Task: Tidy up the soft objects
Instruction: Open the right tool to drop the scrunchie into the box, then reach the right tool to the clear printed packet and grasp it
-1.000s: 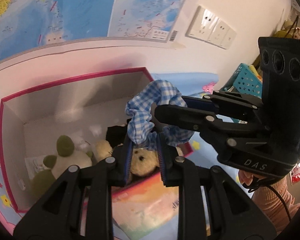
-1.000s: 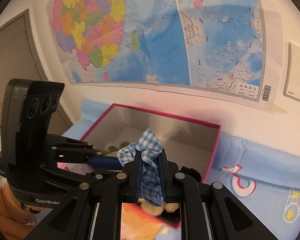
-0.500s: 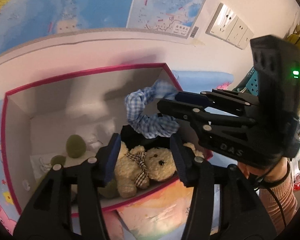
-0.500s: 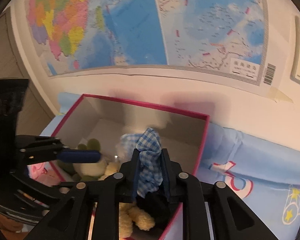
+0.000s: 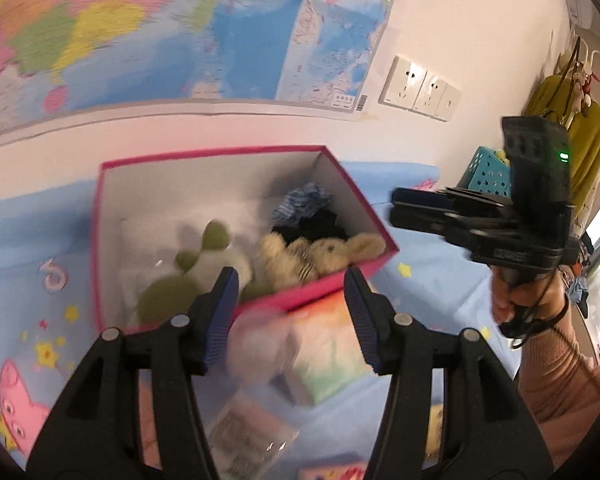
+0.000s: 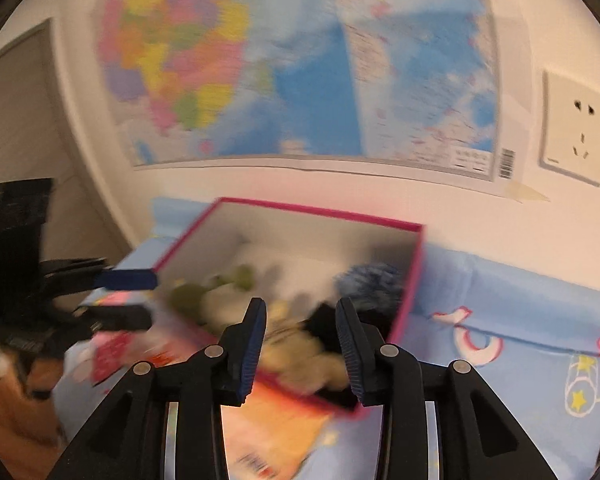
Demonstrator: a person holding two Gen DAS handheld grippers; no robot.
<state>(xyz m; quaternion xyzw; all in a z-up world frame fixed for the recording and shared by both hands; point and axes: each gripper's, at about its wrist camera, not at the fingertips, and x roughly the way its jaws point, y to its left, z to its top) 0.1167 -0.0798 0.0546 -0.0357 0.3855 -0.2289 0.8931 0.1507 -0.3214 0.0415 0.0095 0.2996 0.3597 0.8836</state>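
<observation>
The blue checked scrunchie (image 5: 304, 202) (image 6: 370, 284) lies loose in the far right corner of the pink-rimmed box (image 5: 220, 152) (image 6: 320, 213), on top of a black item (image 5: 312, 226). A beige teddy bear (image 5: 320, 256) and a green-and-white plush (image 5: 204, 264) lie beside it. My left gripper (image 5: 290, 292) hovers over the box's near edge, jaws opening, with nothing gripped. My right gripper (image 6: 300, 328) hangs above the box's near corner, jaws also opening and free of any object. Each gripper shows in the other view: the right gripper (image 5: 396, 210) and the left gripper (image 6: 140, 298).
Picture books (image 5: 324, 352) (image 6: 272, 420) lie in front of the box on the blue cartoon-print sheet (image 6: 520, 320). Wall maps (image 5: 220, 32) and sockets (image 5: 420, 88) are behind. A teal basket (image 5: 486, 172) and a yellow garment (image 5: 580, 148) stand at the right.
Both grippers opened and let go of the scrunchie, which dropped into the box's corner. Both have drawn back from the box and moved apart.
</observation>
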